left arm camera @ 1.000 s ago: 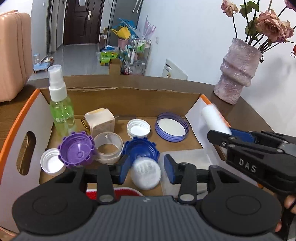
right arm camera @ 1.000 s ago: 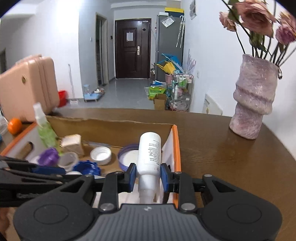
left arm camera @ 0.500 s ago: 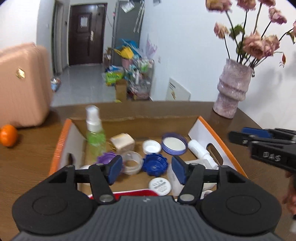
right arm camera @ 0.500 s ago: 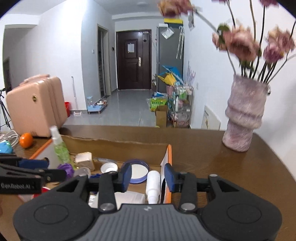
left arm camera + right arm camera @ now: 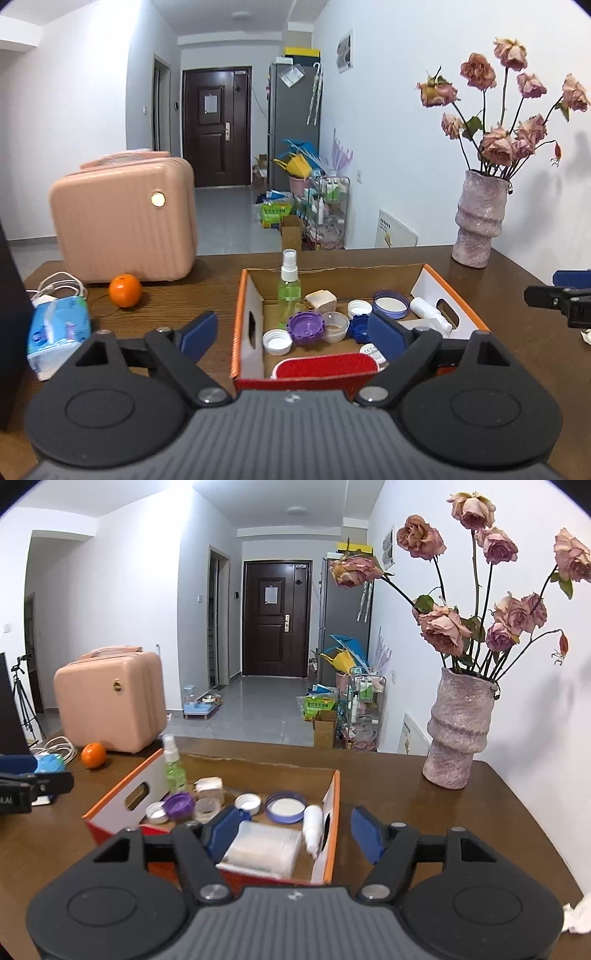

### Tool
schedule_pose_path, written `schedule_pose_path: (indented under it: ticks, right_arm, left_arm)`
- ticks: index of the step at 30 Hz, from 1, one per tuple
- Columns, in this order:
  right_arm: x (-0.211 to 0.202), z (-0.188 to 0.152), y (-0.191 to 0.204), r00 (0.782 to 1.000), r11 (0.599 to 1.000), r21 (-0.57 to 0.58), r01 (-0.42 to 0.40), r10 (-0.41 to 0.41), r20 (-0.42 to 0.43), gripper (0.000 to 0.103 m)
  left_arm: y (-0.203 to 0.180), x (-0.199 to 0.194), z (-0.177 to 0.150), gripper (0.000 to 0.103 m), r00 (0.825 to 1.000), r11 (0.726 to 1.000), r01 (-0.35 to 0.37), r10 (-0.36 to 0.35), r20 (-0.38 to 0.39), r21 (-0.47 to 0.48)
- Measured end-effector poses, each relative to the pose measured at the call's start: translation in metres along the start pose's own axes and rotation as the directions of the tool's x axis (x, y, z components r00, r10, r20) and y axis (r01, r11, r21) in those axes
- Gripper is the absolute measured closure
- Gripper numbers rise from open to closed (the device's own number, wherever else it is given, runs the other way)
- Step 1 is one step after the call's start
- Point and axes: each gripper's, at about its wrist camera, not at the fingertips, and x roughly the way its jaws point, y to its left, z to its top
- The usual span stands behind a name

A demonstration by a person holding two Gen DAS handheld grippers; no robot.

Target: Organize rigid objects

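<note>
An orange-edged cardboard box [image 5: 246, 332] [image 5: 334, 823] on the brown table holds a green spray bottle [image 5: 289, 291] [image 5: 173, 766], a purple cap [image 5: 306, 326] [image 5: 179, 805], a blue cap [image 5: 357, 329], several white lids, a blue-rimmed lid [image 5: 390, 303] [image 5: 285, 806], a white bottle [image 5: 428, 312] [image 5: 313, 825] lying by the right wall, a white container [image 5: 264, 849] and a red brush [image 5: 327, 365]. My left gripper [image 5: 293, 334] hangs above the box's near end, jaws opening, nothing between them. My right gripper [image 5: 293, 830] is back over the box's right wall, jaws opening, empty.
A pink suitcase [image 5: 123, 221], an orange [image 5: 125, 290], a tissue pack [image 5: 59, 332] and a white cable [image 5: 55, 284] sit left of the box. A vase of dried roses [image 5: 460, 731] stands at the back right. A crumpled white tissue [image 5: 578, 912] lies by the near right edge.
Both grippers pulled back and up from the box and opened wide. The right one let go of the white bottle, which now lies in the box; the left drew away from the small white lid.
</note>
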Motion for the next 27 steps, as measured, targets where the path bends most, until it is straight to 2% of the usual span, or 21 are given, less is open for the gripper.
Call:
schedule_pose_path:
  ticks: [7, 10, 14, 18, 23, 27]
  right_arm:
    - [-0.039, -0.012, 0.016, 0.999, 1.0, 0.004, -0.018, 0.018, 0.03, 0.028]
    - [-0.058, -0.023, 0.022, 0.998, 0.999, 0.026, -0.027, 0.025, 0.051, 0.027]
    - [-0.091, -0.05, 0.031, 0.994, 0.997, 0.059, -0.055, 0.049, 0.102, 0.026]
    - [-0.132, -0.085, 0.046, 0.987, 0.995, 0.08, -0.059, 0.046, 0.154, 0.018]
    - [-0.186, -0.136, 0.073, 0.977, 0.994, 0.061, -0.087, 0.073, 0.199, 0.015]
    - [-0.218, -0.169, 0.09, 0.972, 0.994, 0.055, -0.1, 0.085, 0.217, 0.014]
  left_arm:
    - [0.004, -0.045, -0.007, 0.009, 0.998, 1.0, -0.003, 0.004, 0.059, -0.017]
    - [0.004, -0.071, -0.021, 0.008, 0.996, 1.0, -0.015, 0.017, 0.09, -0.024]
    - [0.0, -0.11, -0.051, 0.006, 0.989, 0.999, -0.042, 0.043, 0.14, -0.008]
    - [-0.001, -0.15, -0.086, 0.005, 0.984, 0.998, -0.055, 0.055, 0.17, -0.009]
    - [-0.002, -0.208, -0.14, 0.0, 0.974, 0.996, -0.088, 0.079, 0.213, 0.031]
    - [-0.001, -0.245, -0.174, 0.0, 0.971, 0.994, -0.106, 0.105, 0.215, -0.011]
